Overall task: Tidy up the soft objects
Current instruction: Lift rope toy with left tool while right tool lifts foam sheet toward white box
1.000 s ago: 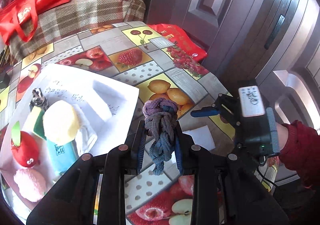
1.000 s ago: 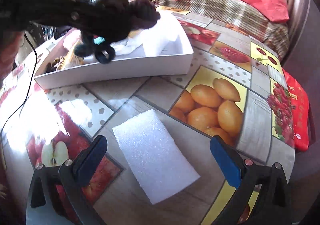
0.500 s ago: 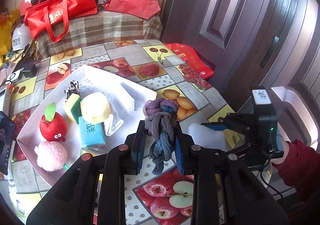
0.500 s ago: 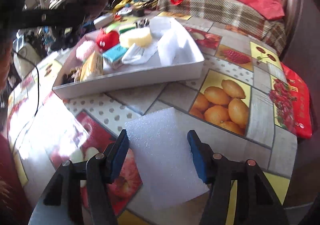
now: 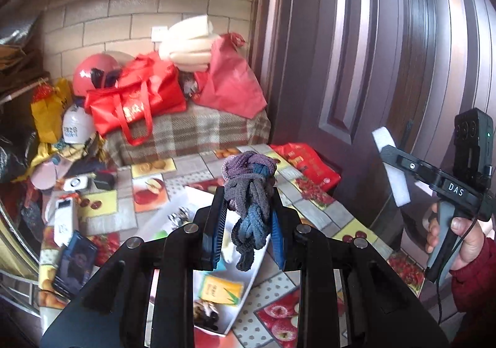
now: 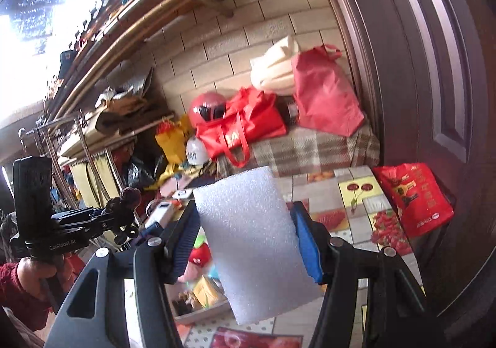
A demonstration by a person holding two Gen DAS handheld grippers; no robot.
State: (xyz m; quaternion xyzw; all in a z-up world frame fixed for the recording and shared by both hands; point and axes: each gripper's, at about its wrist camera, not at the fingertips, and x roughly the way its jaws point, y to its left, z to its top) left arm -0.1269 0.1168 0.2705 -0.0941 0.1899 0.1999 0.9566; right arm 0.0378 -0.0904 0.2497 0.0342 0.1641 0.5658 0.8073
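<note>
In the left wrist view the left gripper fills the near foreground, its blue-padded fingers pinching a braided cloth rope of purple, grey and blue strands. The knotted top of the rope stands above the fingers and its tail hangs down between them. Below the fingers, toward 6 o'clock, lies a white tray on the table, which has a fruit-patterned cover; in the tray a yellow-green packet and some dark clutter show, the rest being hidden behind the gripper. At 9 o'clock on the table lie a dark phone and a white device.

At 3 o'clock the right gripper is held up in the air by a hand in a red sleeve, with a white foam sheet clamped in it, well above the table.

In the right wrist view the right gripper has its blue pads pressed onto both long edges of the white foam sheet, which stands upright and a little tilted. Beneath it, at 7 o'clock, part of the tray shows with a red plush toy inside. At 9 o'clock the left gripper carries the dark rope.

Farther back, at 12 o'clock, a plaid-covered bench bears a red tote bag, a red helmet and a red sack. A dark door stands at 2 o'clock.
</note>
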